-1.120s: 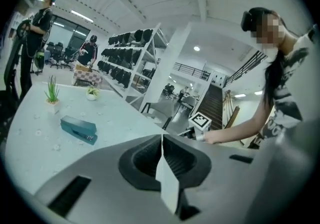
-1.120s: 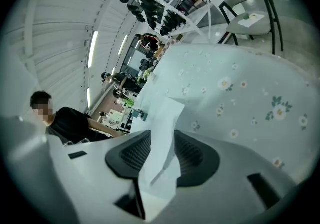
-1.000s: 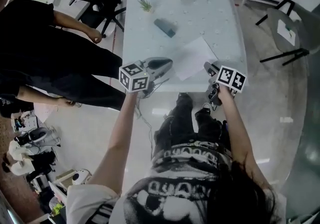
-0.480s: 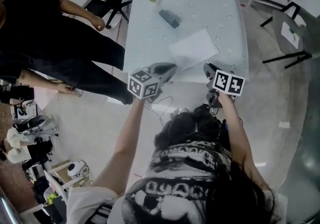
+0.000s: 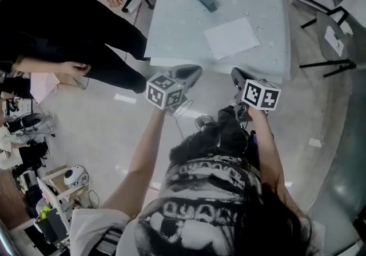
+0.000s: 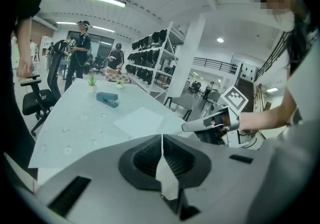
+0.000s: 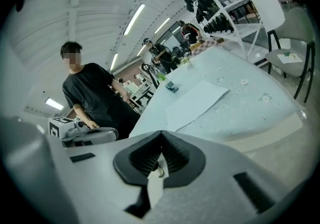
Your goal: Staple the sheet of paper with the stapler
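Head view showed both tools short of the table [image 5: 166, 38] edge: the left gripper [image 5: 193, 70] closed on nothing, and the right gripper [image 5: 234, 72] with jaws just closed, also empty. Ahead of the right one lay the sheet of paper [image 5: 231, 38], and the stapler [image 5: 206, 1] sat farther beyond. Reaching in with closed jaws would probably shove the sheet askew.

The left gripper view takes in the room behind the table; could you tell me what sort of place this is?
Likely an open lab or workshop office: tall shelving loaded with dark gear, an office chair, strip lights overhead.
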The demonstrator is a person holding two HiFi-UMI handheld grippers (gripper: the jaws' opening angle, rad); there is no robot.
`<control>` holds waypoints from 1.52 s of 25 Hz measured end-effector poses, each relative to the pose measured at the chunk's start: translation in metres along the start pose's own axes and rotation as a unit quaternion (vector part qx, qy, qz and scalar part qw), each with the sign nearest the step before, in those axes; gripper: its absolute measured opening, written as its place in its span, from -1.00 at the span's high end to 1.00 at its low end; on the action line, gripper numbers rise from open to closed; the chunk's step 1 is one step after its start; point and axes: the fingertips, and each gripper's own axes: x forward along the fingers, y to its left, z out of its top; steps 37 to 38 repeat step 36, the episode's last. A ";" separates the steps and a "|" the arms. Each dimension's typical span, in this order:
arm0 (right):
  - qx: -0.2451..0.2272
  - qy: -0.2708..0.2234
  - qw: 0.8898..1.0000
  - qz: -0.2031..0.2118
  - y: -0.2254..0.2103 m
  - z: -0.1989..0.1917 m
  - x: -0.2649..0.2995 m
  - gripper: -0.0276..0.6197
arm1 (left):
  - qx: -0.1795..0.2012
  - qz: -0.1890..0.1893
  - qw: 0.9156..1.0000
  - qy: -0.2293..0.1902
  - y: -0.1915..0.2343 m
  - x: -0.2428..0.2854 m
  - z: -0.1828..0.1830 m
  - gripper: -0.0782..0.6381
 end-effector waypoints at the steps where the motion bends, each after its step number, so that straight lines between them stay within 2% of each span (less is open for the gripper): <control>1: -0.007 0.001 1.000 0.001 0.007 -0.004 -0.003 0.93 | 0.000 0.001 1.000 -0.001 -0.002 -0.006 -0.003 0.76; 7: -0.062 0.000 0.998 0.003 0.043 -0.021 -0.021 0.93 | 0.012 -0.002 1.000 -0.013 -0.021 -0.030 -0.016 0.76; 12: -0.081 -0.007 0.997 0.014 0.064 -0.035 -0.027 0.93 | 0.018 -0.007 0.999 -0.029 -0.032 -0.040 -0.020 0.76; 18: -0.097 -0.007 0.995 0.022 0.051 -0.044 -0.033 0.93 | 0.039 -0.009 0.999 -0.028 -0.045 -0.020 -0.023 0.76; 30: -0.119 -0.007 0.993 0.020 0.075 -0.055 -0.043 0.93 | 0.049 -0.015 0.998 -0.026 -0.057 -0.044 -0.036 0.76; 36: -0.126 -0.003 0.992 0.026 0.037 -0.048 -0.044 0.93 | 0.061 -0.013 0.998 -0.015 -0.068 -0.004 -0.041 0.76; 38: -0.126 -0.003 0.992 0.026 0.037 -0.048 -0.044 0.93 | 0.061 -0.013 0.998 -0.015 -0.068 -0.004 -0.041 0.76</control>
